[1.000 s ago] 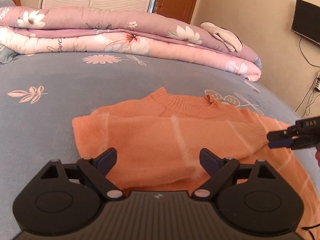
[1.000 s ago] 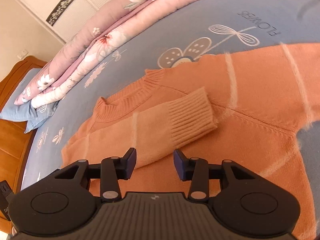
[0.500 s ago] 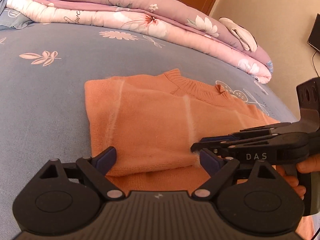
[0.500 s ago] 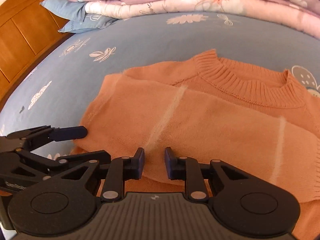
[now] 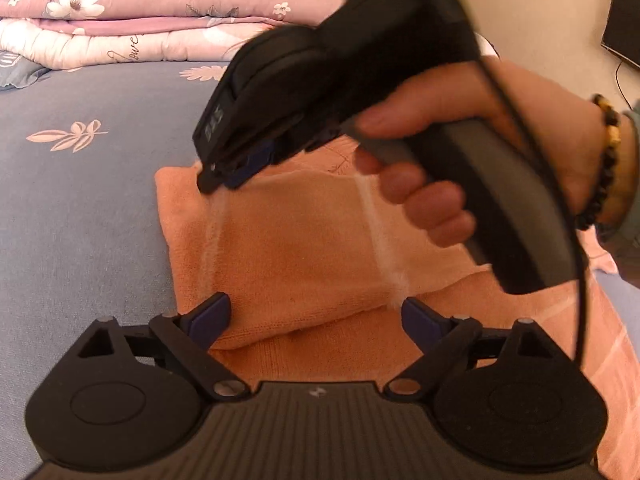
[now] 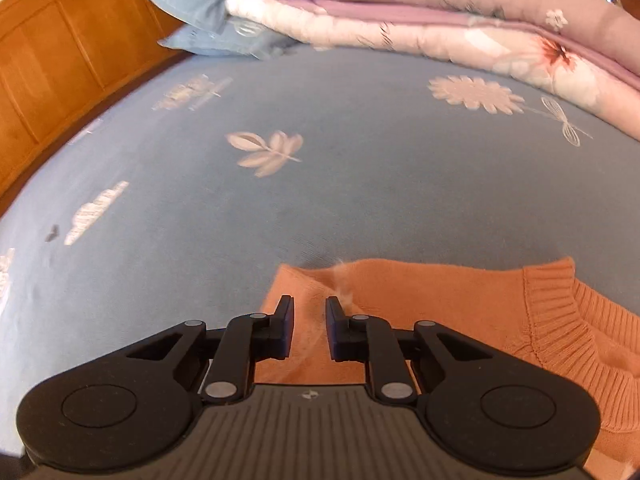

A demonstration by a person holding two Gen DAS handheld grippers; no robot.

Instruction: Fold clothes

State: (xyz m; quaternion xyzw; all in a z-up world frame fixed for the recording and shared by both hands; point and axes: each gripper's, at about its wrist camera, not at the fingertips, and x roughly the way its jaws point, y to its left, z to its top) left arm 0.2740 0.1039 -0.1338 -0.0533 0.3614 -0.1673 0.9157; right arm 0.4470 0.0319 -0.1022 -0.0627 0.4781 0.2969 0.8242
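my right claw (image 6: 308, 322) has swung across to the sweater's (image 5: 304, 248) far left corner, jaws closing, nothing pinched yet | my left claw (image 5: 316, 316) wide apart | one sweater, on bed (image 6: 320, 184); two claws

We count one orange sweater (image 5: 304, 248), two grippers (image 5: 316, 316) (image 6: 309, 328), one hand (image 5: 460, 148), one folded quilt (image 6: 440, 28), and perhaps two pillows (image 6: 200, 4), though blur obscures them.

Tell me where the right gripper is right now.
The right gripper is at the orange sweater's far left corner in the left wrist view, beyond the open left gripper, closing over the fabric on the blue bedsheet.
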